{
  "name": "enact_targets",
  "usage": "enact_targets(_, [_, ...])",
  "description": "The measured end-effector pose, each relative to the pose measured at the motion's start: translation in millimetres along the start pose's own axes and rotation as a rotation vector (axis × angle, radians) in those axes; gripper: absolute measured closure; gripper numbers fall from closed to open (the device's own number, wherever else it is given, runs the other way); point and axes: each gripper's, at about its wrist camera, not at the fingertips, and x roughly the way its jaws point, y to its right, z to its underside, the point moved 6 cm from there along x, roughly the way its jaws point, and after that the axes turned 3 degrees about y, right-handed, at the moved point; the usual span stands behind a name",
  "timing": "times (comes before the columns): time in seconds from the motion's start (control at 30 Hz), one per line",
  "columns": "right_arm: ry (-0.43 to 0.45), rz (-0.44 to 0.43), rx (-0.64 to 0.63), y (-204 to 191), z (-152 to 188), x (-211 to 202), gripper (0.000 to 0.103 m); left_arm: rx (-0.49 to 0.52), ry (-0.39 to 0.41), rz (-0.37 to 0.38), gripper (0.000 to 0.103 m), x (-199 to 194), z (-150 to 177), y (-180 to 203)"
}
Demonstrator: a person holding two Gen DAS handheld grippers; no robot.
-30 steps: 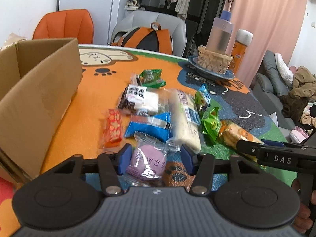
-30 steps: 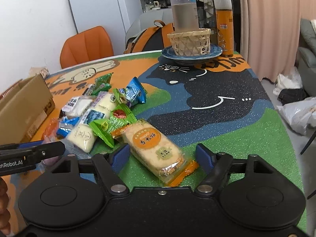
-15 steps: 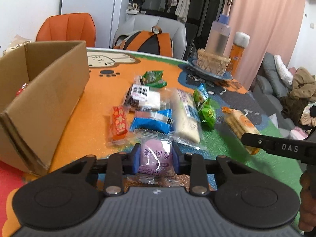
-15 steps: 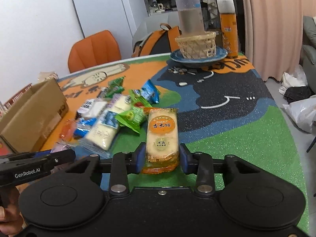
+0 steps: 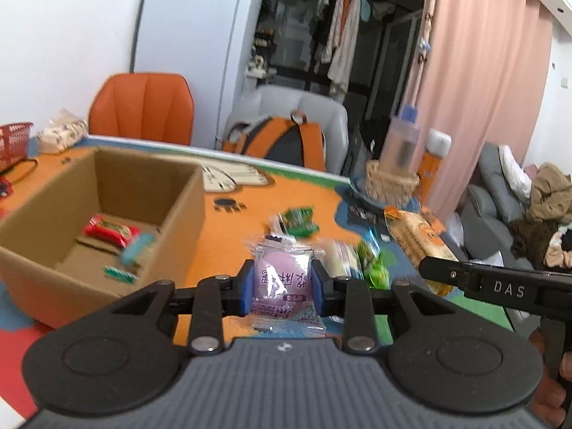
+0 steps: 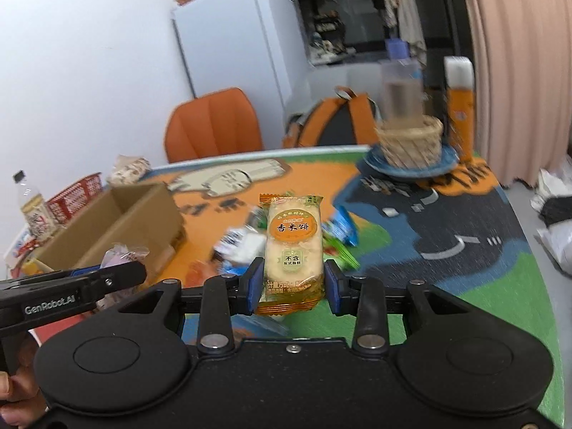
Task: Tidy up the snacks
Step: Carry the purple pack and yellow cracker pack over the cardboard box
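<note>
left gripper (image 5: 282, 287) fingers pinch a purple snack packet (image 5: 282, 279), held clear above the bench (image 5: 228, 221) beside the open cardboard box (image 5: 107, 221). right gripper (image 6: 292, 286) fingers pinch an orange rice cracker pack (image 6: 293, 246), upright above the loose snack pile (image 6: 246, 246).

We've got a purple round snack packet (image 5: 282, 280) held up off the table, an orange rice cracker pack (image 6: 294, 246) upright and lifted too, and a cardboard box (image 5: 178, 221) holding a few red and teal packets (image 5: 111, 230).
</note>
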Motion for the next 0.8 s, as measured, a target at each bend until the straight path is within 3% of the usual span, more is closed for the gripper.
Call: enact_targets(0.8, [0.087, -0.155, -0.123, -110, -38, -11, 0.067, -0.089, 0.163, -0.105, 0.072, -70, -48, -67])
